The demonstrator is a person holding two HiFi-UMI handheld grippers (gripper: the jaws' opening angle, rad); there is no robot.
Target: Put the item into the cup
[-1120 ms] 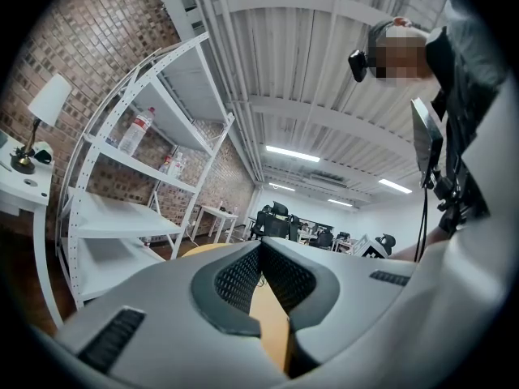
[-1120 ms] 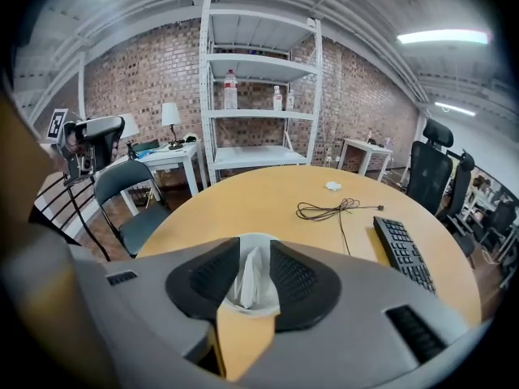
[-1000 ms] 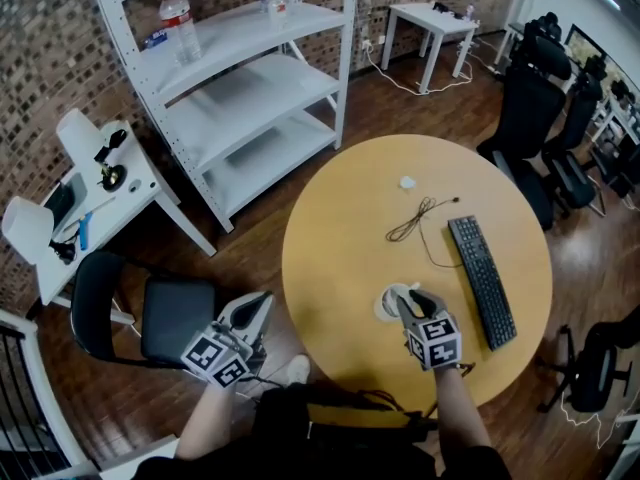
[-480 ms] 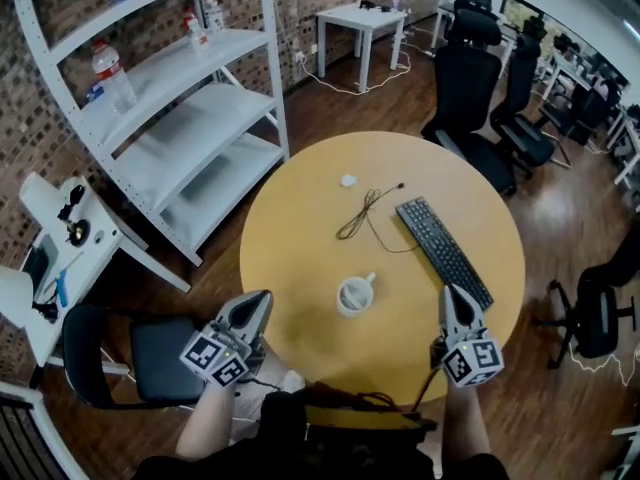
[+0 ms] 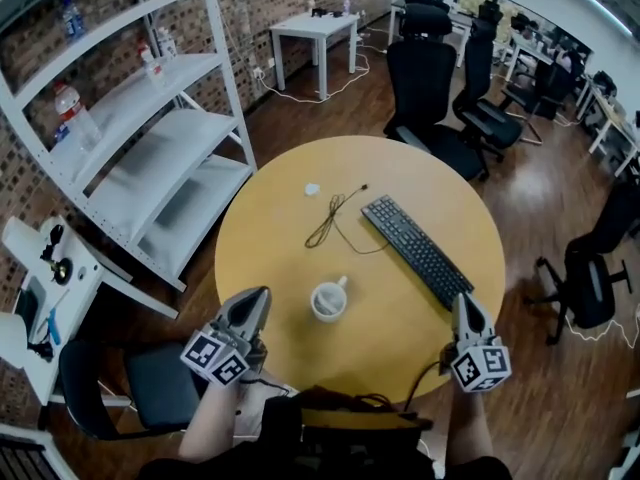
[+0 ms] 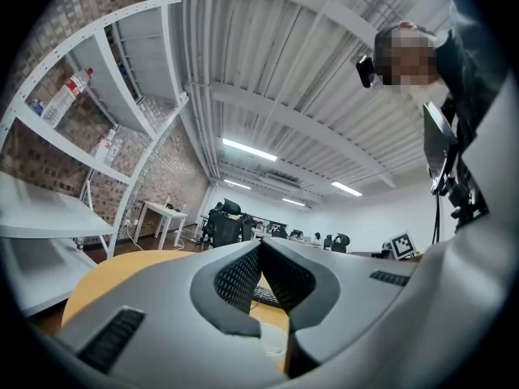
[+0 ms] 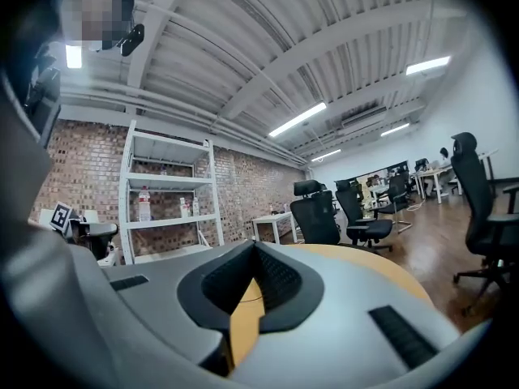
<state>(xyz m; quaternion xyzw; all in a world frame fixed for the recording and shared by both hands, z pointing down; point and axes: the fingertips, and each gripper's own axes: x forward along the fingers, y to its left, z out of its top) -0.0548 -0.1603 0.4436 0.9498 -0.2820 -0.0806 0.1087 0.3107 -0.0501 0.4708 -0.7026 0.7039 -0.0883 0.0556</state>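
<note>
**Surface** [image 5: 290, 238]: round, wooden. Both claws now sit at its near edge. A second ago the right claw was well in over it.

**Keyboard** [image 5: 418, 251]: black. It lies ahead of the right claw and runs away to that claw's left, with its near end just beside the claw's tips. It has not moved on the surface.

**Right claw** [image 5: 464, 308]: a second ago it stood over the cup with its jaws apart. It has since drawn back to the person's right, well clear of the cup. The jaws have come fully together, tip to tip, and its own view [image 7: 253, 245] shows nothing between them, only bare wood behind.

**Left claw** [image 5: 256, 303]: it is in the same place as before, at the near left edge. The jaws are pressed together [image 6: 259, 245] and hold nothing.

**Cup** [image 5: 328, 300]: white, upright. It stands between the two claws, nearer the left one, and neither touches it.

**Cable** [image 5: 330, 218]: a loose loop beyond the cup, well ahead of both claws.

**Small white object** [image 5: 312, 189]: it lies past the cable, farthest from the claws, and is too small to identify.

**The item**: neither claw holds it. The right claw left the cup empty-handed, so the item has most likely been dropped inside, and the task looks finished. The cup's interior is too small to confirm this.
</note>
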